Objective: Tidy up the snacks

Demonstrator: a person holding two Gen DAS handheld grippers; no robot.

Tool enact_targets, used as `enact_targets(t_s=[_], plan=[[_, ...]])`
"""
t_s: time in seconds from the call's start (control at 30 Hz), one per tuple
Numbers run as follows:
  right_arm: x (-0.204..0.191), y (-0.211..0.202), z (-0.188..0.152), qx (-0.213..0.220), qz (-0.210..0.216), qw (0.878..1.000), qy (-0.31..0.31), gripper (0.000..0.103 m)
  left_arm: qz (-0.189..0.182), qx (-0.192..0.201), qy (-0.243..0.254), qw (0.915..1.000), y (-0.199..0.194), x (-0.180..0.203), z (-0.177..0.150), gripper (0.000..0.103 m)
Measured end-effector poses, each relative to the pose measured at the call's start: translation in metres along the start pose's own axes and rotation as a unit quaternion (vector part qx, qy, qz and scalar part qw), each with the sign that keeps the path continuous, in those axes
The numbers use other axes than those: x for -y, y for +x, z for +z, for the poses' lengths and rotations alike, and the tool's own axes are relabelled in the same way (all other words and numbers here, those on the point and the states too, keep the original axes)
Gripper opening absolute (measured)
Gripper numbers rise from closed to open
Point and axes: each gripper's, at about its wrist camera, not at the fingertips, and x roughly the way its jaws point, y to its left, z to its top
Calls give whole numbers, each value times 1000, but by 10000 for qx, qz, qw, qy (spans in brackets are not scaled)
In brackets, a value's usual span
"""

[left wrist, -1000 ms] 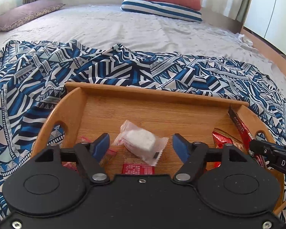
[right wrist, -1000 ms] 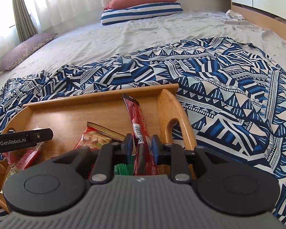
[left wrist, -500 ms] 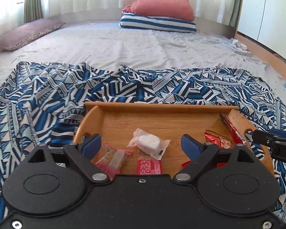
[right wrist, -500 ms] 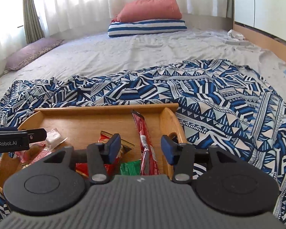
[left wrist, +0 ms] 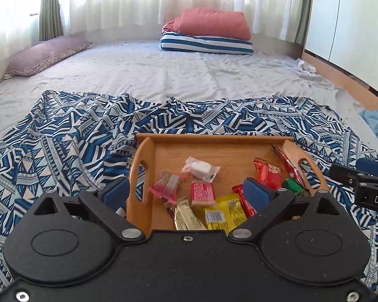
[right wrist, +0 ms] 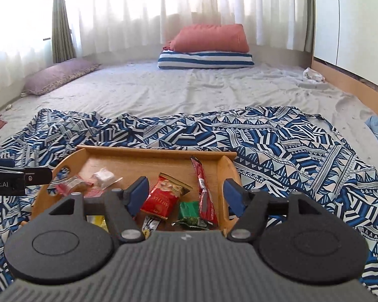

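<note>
a: well, both grippers are above the near edge of the wooden tray (left wrist: 244,139), and the snacks lie inside it. the left gripper (left wrist: 189,193) has its jaws far apart, they have just been opening, and nothing is between them except the view of the tray below. the right gripper (right wrist: 186,196) is the same: jaws apart, just been opening, holding nothing.

b: so where are the snacks exactly?

a: the white wrapped sweet (left wrist: 201,168) is in the middle of the tray. the long red stick pack (right wrist: 204,193) leans against the right wall. the red nut bag (right wrist: 166,196) and the small green pack (right wrist: 189,210) lie near the right wall, the yellow pack (left wrist: 224,212) at the near edge.

b: what can go wrong from here?

a: i think the stick pack can slide down or fall over the right wall, because it only leans. also the tray sits on the soft patterned cloth (right wrist: 289,146) on the bed, so a push on a handle may tip it.

b: and what is not clear?

a: the near edge of the tray is hidden behind both gripper bodies, so i cannot say if more snacks are there. something pale shows just outside the left wall, but it is too small to tell.
</note>
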Motion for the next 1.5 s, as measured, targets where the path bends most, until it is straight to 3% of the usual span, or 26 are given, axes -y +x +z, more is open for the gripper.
enact_targets(t_s=[0.37,0.6,0.97,1.27,1.5], plan=[[-10,-49,-40,212,197,9995,-145,85,-38,448,84,9990,-59,-5,-58,99],[-19,-64,-76,257,268,9989,-295,86,55,445,173,9988,-72,-8,-104,99],[-38,-55,-131,321,70,9985,-440,89,277,314,277,9987,-59,-1,-155,99],[-44,-43,-157,160,-97,9991,-392,91,469,82,277,9985,-36,1,-178,99],[-50,-30,-167,69,-171,9988,-452,97,563,131,253,9980,-22,5,-184,99]])
